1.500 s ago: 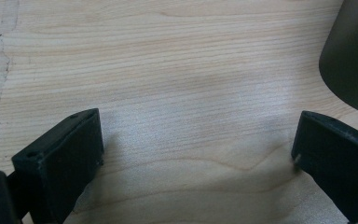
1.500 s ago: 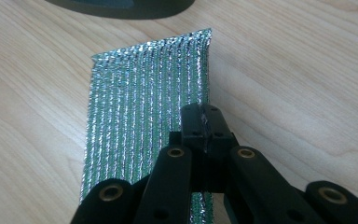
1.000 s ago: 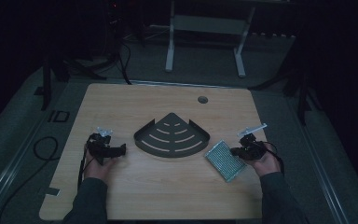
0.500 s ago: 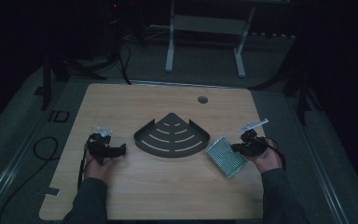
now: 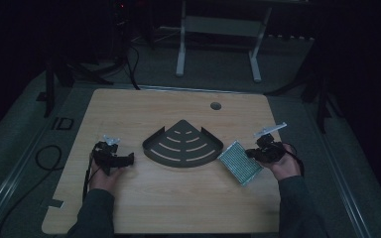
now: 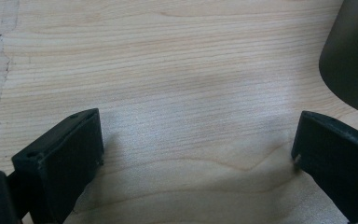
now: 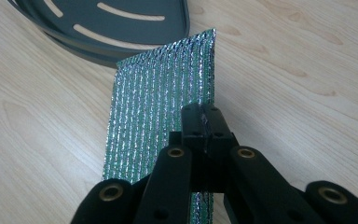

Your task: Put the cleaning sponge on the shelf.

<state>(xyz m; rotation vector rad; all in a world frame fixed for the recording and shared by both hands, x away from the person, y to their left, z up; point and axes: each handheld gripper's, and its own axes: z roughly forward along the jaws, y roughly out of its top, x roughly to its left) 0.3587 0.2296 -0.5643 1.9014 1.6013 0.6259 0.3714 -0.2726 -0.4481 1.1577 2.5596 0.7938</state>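
Right gripper [image 7: 204, 122] clamped tight on the edge of the shiny green-silver foil bubble pouch [image 7: 158, 107], jaws fully together. In the high view the pouch [image 5: 240, 162] sits lower right of centre, just beside the dark grey quarter-round slotted metal shelf [image 5: 183, 145]. Left gripper [image 6: 198, 154] wide open over the bare light wooden table [image 6: 177, 70], holding nothing, shelf edge at upper right of its frame.

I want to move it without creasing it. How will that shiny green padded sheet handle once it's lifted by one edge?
The sheet looks thin and quilted, so probably light and somewhat floppy. The right gripper pinches only one edge, so the free end may sag. Its foil face looks slick and may slip.
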